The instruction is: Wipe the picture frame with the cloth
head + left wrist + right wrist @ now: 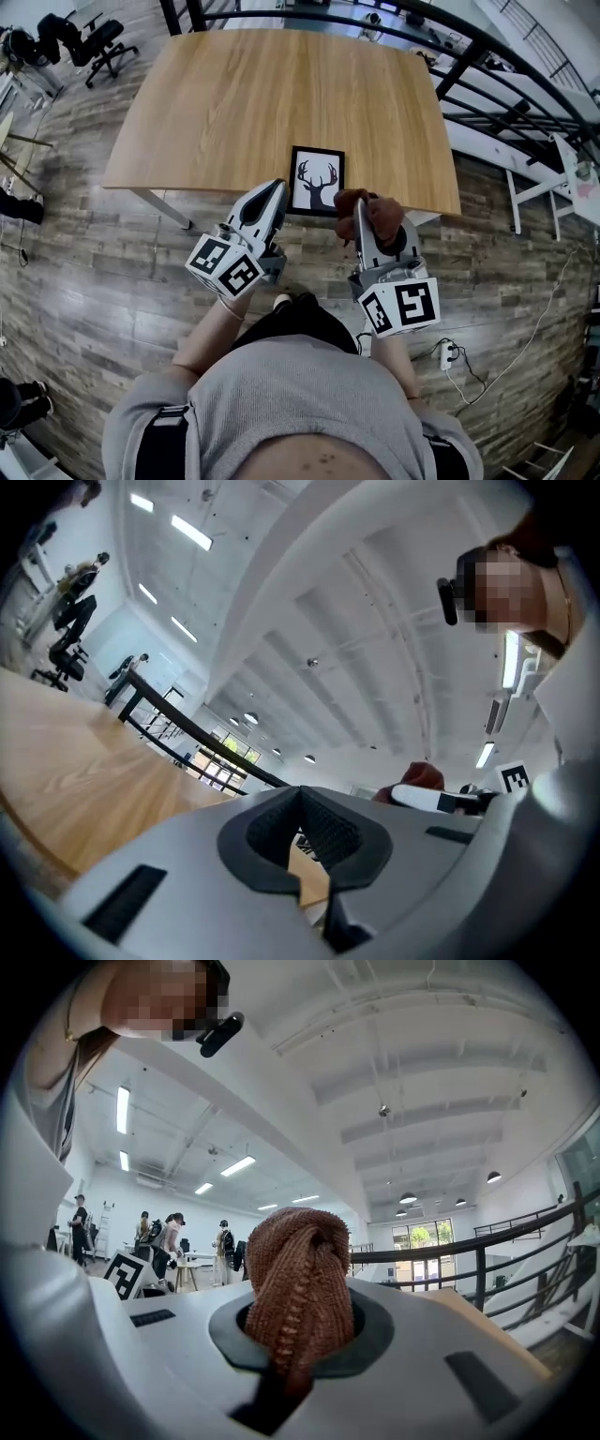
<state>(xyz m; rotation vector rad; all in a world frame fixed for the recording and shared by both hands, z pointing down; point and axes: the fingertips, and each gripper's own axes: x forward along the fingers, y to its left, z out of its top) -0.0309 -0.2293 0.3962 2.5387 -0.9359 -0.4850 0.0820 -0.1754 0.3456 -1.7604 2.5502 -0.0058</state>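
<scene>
Clamping down on a bunched-up cloth (298, 1274), the right hand-held gripper (292, 1344) has it pinched tight. The wad bulges out past the jaws, rusty brown with a nubby knit texture and a stitched seam down the front. The left hand-held gripper (276, 190) is clenched with nothing in it, jaws pressed together.

Both sit just at the near edge of the counter (253, 94), one on either side of the picture frame (317, 178). The frame lies flat close to that near edge, in portrait. Its long axis runs away from the person, with a slight tilt. It's a thin black frame around a white sheet with a black deer-head silhouette, antlers pointing toward the far side of the counter.

From the head view, the cloth overlaps the frame's near right corner, so that bit is covered, and I can't tell if the cloth actually touches it. The left gripper view only shows a tiny sliver of something through the gap under its jaws, too small to make out.
</scene>
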